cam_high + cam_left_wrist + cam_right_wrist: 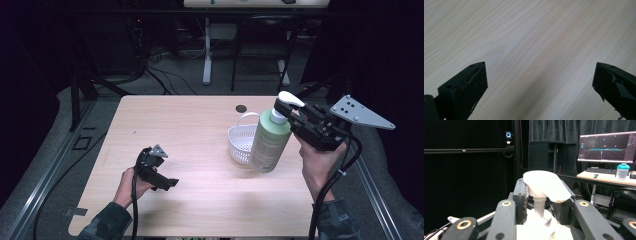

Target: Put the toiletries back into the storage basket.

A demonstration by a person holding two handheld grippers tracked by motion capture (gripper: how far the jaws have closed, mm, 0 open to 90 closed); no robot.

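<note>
At about seven o'clock on the counter (200, 200), the left hand-held gripper (159, 176) rests low with its jaws spread wide and nothing between them, well apart from the work. Out at three o'clock the right hand-held gripper (289, 111) is far nearer: its jaws are closed on the neck of the pump bottle (270, 141), just under the white pump head (545, 185). The bottle's long axis tilts, top leaning toward the right hand, base low beside the white basket (241, 142) at its nine o'clock. The bottle is pale green, rounded, labelled; the basket is perforated with a loop handle.
</note>
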